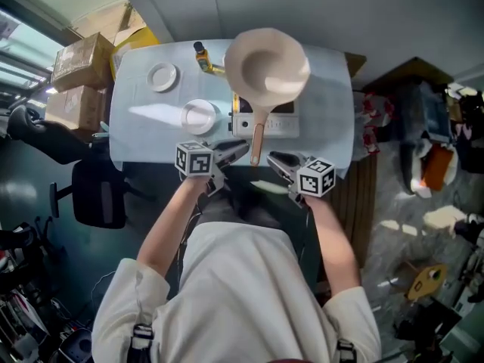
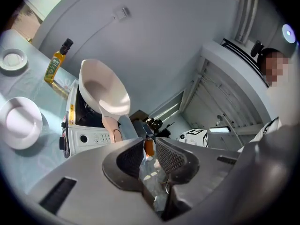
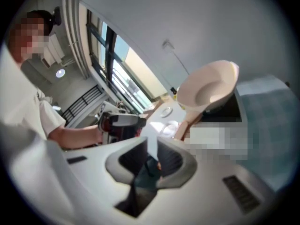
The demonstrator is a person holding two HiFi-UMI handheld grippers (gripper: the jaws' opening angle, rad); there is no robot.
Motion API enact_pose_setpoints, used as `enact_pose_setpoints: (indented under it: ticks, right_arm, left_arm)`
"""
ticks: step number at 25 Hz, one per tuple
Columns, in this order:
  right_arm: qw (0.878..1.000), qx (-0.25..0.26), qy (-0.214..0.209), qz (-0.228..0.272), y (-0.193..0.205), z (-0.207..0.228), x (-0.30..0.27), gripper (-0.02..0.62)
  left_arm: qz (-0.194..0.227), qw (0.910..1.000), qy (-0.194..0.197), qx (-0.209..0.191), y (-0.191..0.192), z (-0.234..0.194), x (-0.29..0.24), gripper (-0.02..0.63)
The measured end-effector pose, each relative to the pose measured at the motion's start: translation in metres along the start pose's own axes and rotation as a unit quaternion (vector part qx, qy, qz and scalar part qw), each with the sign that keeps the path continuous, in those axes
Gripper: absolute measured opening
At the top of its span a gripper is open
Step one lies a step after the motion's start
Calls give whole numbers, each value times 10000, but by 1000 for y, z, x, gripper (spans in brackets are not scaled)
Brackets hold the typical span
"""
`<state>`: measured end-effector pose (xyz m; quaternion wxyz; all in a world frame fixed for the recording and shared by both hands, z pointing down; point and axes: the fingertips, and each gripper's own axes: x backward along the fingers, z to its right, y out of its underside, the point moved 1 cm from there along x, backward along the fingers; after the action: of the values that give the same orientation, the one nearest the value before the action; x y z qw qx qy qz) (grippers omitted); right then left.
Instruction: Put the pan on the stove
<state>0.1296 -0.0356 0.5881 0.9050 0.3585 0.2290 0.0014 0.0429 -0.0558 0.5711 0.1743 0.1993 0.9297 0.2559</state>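
Observation:
The pale pink pan [image 1: 267, 63] sits on the small white stove [image 1: 281, 125] at the back of the table, its handle [image 1: 257, 138] pointing toward me. My left gripper [image 1: 240, 150] hovers just left of the handle's end, jaws narrowed to a slim gap with nothing between them. My right gripper [image 1: 274, 159] hangs just right of the handle's end, also nearly closed and empty. The left gripper view shows the pan [image 2: 105, 90] on the stove [image 2: 86, 130] beyond the left gripper [image 2: 149, 146]. From the right gripper [image 3: 151, 153] the pan [image 3: 208, 88] lies ahead to the right.
An oil bottle [image 1: 202, 56] stands left of the pan. A small white plate [image 1: 162, 76] and a white bowl [image 1: 199, 116] lie on the light blue tablecloth [image 1: 144, 119]. Cardboard boxes [image 1: 79, 74] and a dark chair [image 1: 94, 191] stand to the left.

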Motion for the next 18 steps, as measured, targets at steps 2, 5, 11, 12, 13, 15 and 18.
enact_pose_setpoints:
  ticks: [2,5,11,12,13,15,18]
  right_arm:
    - [9999,118,-25,-30,1,-7,1,67]
    - [9996,283,8,-71,2,-13,3,51]
    - [9990,429,19,-134,5,-22,0,40]
    - [9989,442,35,-138,5,-25,-1,40]
    - [9989,453,58,-134,5,-27,-3,38]
    - [9987,480,110,-97,4,-32,-6,37]
    - [9982,569,209,-2,-4,-41,-11,37]
  left_arm:
    - [83,9999,-45,-48,3,8,1,78]
    - [143,9998,-89,-133,8,19,2,54]
    - [155,9992,-221,-298,16,32,7,25]
    - [165,9991,-239,-320,17,33,10,21]
    - [169,9988,-267,-365,17,35,14,21]
    - [161,9978,-349,-539,17,36,21,21]
    - [172,9958,-419,-791,10,36,33,21]
